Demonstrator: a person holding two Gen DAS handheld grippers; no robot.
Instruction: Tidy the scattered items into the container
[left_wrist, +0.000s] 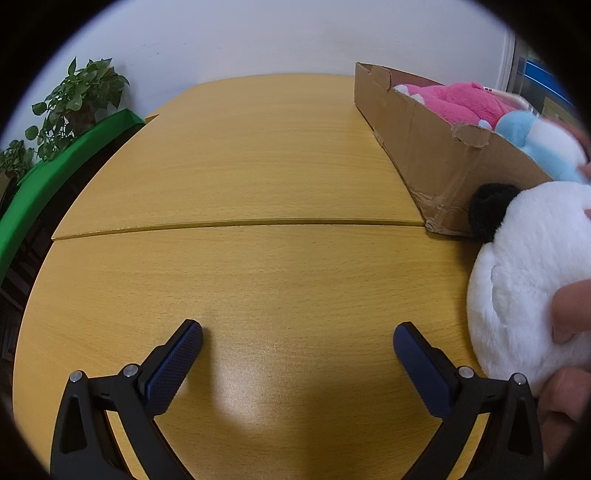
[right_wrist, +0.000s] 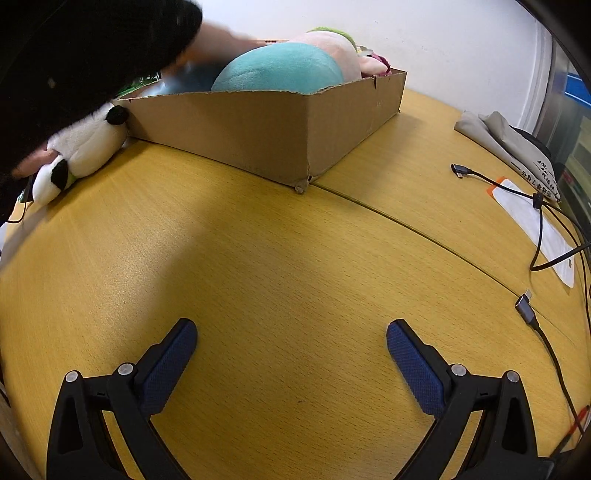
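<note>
A cardboard box stands on the wooden table at the right and holds a pink plush and a blue-and-white plush. In the right wrist view the box shows a teal plush and a pink one behind it. A white panda plush lies on the table against the box's near corner, with a bare hand on it. It also shows in the right wrist view. My left gripper is open and empty above bare table. My right gripper is open and empty too.
A green strip and a potted plant stand past the table's left edge. USB cables, a white packet and a grey cloth bag lie at the right. A dark sleeve reaches over the box.
</note>
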